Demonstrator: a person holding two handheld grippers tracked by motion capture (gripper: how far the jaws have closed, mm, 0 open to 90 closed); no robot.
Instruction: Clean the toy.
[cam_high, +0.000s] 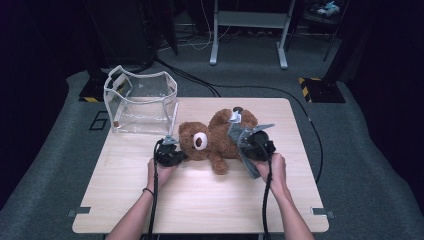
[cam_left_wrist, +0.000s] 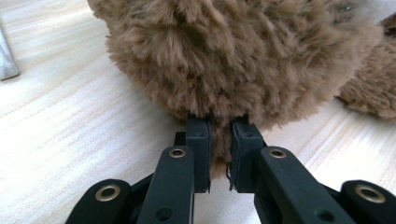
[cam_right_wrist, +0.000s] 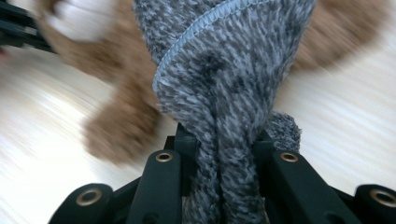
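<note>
Clearly soft and light, the teddy bear (cam_high: 212, 140) yields where the left gripper (cam_left_wrist: 219, 154) pinches its fur, while the right gripper (cam_right_wrist: 224, 154) clamps the limp grey scarf (cam_right_wrist: 219, 93), best held bunched.

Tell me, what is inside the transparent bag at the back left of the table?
The transparent bag looks empty; through its walls the table and floor show. Its far bottom corners are too small to judge.

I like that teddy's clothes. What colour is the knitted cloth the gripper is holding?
The knitted cloth is speckled grey with a pale blue-grey stitched edge, clearest in the right gripper view.
</note>
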